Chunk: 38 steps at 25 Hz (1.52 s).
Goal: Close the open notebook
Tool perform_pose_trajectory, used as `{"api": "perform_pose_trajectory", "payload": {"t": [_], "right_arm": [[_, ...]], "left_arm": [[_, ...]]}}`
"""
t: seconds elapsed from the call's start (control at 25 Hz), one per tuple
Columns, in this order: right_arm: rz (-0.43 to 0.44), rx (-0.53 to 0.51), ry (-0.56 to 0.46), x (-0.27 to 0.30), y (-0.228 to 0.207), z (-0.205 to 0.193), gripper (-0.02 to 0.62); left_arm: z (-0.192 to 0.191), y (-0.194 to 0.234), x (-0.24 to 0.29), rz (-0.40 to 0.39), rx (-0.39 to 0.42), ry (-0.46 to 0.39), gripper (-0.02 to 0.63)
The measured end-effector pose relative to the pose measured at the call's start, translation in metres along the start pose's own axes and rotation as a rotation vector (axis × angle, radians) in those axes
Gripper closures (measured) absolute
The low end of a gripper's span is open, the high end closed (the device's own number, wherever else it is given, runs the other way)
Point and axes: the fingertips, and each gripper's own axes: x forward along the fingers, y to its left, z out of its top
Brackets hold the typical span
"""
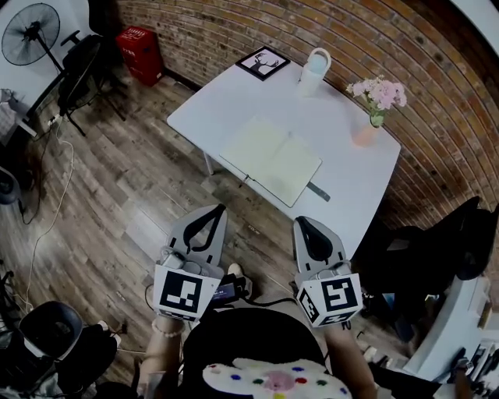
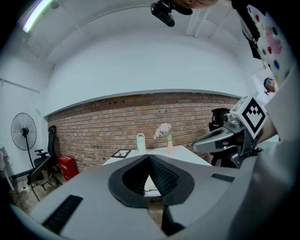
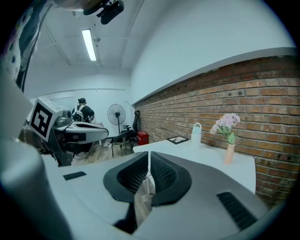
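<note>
A wood-plank floor (image 1: 117,203) is spreading beneath a white rectangular surface (image 1: 355,175) that is standing against a red brick wall (image 1: 234,23). A cream-paged open notebook (image 1: 270,160) is lying flat, pages up, near the surface's front edge. The grey left tongs (image 1: 219,209) and grey right tongs (image 1: 300,223) are hovering over the floor, well apart from the notebook, each pinched together on nothing. A white handled jug (image 1: 314,72), a peach vase of pink flowers (image 1: 376,105) and a black-framed picture (image 1: 263,63) are sitting along the far side.
</note>
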Motion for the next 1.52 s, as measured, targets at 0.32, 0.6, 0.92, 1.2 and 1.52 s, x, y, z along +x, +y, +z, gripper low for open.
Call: {"api": "perform_pose_trajectory", "payload": {"t": [0.32,0.6,0.92,1.2,1.52], "right_arm": [[-0.014,0.057,0.044,0.014,-0.004,-0.011,0.555],[0.018,0.069,0.068,0.026,-0.014,-0.017,0.555],[0.039,0.135,0.099,0.038,-0.035,-0.029,0.554],[0.056,0.152,0.126,0.038,-0.054,-0.039,0.526],[0.065,0.144,0.125,0.035,-0.075,-0.045,0.511]], "left_arm": [[-0.009,0.011,0.014,-0.008,-0.020,0.015,0.591],[-0.015,0.014,0.028,0.011,-0.052,0.033,0.591],[-0.021,0.015,0.043,0.036,-0.070,0.059,0.591],[-0.035,0.002,0.062,0.020,-0.119,0.099,0.591],[-0.073,-0.016,0.092,-0.053,-0.367,0.167,0.591]]}}
